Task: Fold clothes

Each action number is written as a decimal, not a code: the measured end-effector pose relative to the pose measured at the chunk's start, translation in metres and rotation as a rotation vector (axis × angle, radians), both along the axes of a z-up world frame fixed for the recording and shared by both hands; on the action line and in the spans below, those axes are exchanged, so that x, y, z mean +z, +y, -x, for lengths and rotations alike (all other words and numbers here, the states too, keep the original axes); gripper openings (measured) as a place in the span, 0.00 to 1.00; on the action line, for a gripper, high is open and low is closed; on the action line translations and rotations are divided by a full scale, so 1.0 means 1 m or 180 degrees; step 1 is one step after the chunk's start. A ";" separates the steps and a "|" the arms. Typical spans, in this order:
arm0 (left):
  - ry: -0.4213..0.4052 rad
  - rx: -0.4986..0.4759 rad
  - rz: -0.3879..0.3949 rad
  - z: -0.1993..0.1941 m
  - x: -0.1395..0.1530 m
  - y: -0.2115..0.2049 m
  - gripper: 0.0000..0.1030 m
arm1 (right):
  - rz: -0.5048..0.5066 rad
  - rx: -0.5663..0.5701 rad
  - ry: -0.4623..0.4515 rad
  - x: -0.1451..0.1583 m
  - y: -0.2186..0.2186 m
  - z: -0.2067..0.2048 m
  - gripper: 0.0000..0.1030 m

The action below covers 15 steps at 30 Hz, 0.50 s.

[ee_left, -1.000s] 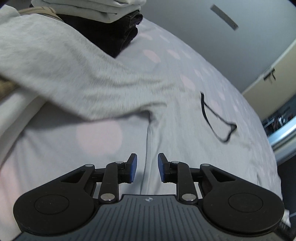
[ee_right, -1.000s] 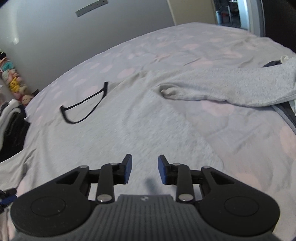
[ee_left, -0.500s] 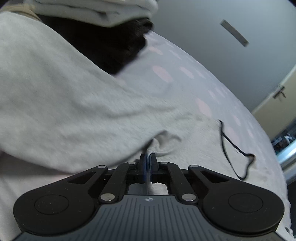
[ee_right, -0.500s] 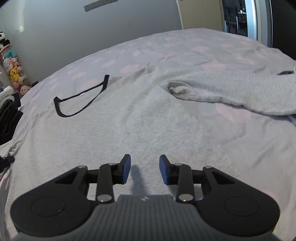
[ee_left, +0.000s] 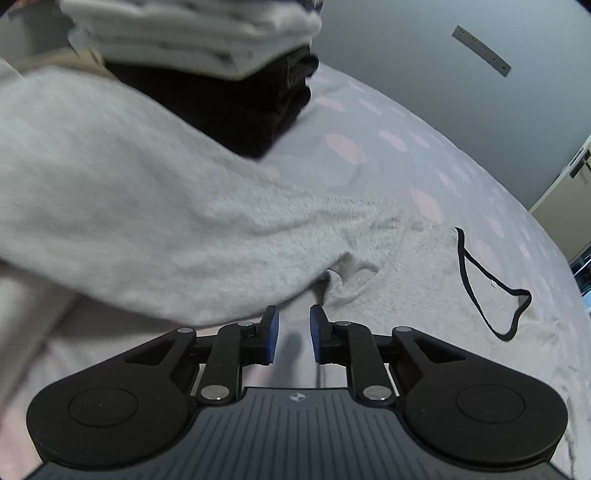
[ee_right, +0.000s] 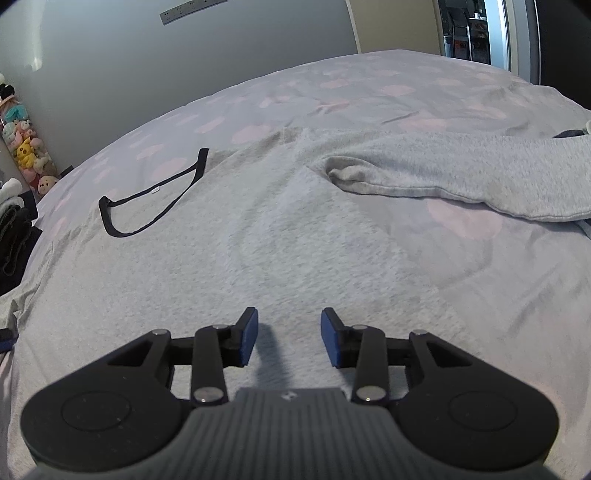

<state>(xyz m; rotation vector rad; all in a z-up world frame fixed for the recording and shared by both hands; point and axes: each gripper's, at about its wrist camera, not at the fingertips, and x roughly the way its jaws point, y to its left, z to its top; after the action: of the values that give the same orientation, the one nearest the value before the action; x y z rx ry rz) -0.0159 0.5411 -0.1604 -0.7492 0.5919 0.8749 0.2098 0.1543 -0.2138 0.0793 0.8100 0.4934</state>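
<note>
A light grey sweatshirt with a black-trimmed neckline lies spread flat on the bed. Its right sleeve stretches out to the right. In the left wrist view its left sleeve stretches out to the left, and the armpit fold sits just ahead of my left gripper. The left gripper is open with a narrow gap and holds nothing. My right gripper is open and empty, low over the sweatshirt's lower body.
The bed has a lilac cover with pink dots. A stack of folded clothes, black below and white on top, stands at the far left. Plush toys sit by the wall. A doorway is at the far right.
My left gripper shut on the fabric by the armpit half a second ago and has now opened and let go. The right gripper moved slightly forward over the sweatshirt and stayed open.
</note>
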 end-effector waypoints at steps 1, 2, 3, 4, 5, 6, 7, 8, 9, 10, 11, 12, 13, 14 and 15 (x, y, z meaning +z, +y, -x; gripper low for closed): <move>0.0051 0.0025 -0.0048 0.005 0.007 -0.004 0.21 | 0.0003 0.0006 -0.0002 0.000 0.000 0.000 0.41; 0.0113 0.0067 -0.0097 0.009 0.014 -0.007 0.22 | 0.0007 0.0009 -0.0004 0.001 0.000 0.001 0.41; 0.0159 0.0104 -0.0141 0.014 0.021 -0.010 0.22 | 0.0010 0.0009 -0.0007 0.001 0.000 0.001 0.41; 0.0201 0.0140 -0.0186 0.019 0.028 -0.013 0.22 | 0.0012 0.0009 -0.0011 0.001 -0.001 0.002 0.42; 0.0186 0.0175 -0.0234 0.025 0.036 -0.017 0.22 | 0.0022 0.0010 -0.0026 0.002 -0.001 0.003 0.43; 0.0169 0.0210 -0.0282 0.032 0.043 -0.021 0.22 | 0.0039 0.0012 -0.0052 0.003 0.000 0.004 0.45; 0.0141 0.0250 -0.0340 0.040 0.049 -0.025 0.25 | 0.0063 0.0012 -0.0077 0.003 0.000 0.005 0.45; 0.0122 0.0289 -0.0404 0.049 0.055 -0.030 0.29 | 0.0093 0.0013 -0.0102 0.003 0.001 0.006 0.45; 0.0129 0.0325 -0.0466 0.056 0.059 -0.035 0.32 | 0.0124 0.0013 -0.0127 0.003 0.001 0.008 0.46; 0.0161 0.0367 -0.0527 0.064 0.063 -0.039 0.34 | 0.0154 0.0013 -0.0151 0.004 0.002 0.009 0.46; 0.0209 0.0421 -0.0588 0.070 0.066 -0.041 0.34 | 0.0185 0.0013 -0.0176 0.004 0.002 0.010 0.46; 0.0256 0.0479 -0.0649 0.076 0.069 -0.044 0.34 | 0.0215 0.0014 -0.0201 0.004 0.003 0.011 0.48; 0.0302 0.0584 -0.0723 0.083 0.072 -0.046 0.34 | 0.0246 0.0014 -0.0226 0.004 0.003 0.012 0.48; 0.0347 0.0689 -0.0797 0.090 0.075 -0.048 0.34 | 0.0276 0.0014 -0.0250 0.005 0.004 0.013 0.49; 0.0390 0.0795 -0.0871 0.098 0.078 -0.050 0.34 | 0.0307 0.0014 -0.0275 0.005 0.004 0.015 0.50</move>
<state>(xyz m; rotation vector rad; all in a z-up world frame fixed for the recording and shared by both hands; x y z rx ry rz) -0.1134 0.4914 -0.0822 -0.5291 0.4792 1.2127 0.1952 0.1588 -0.2088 -0.0327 0.7482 0.4583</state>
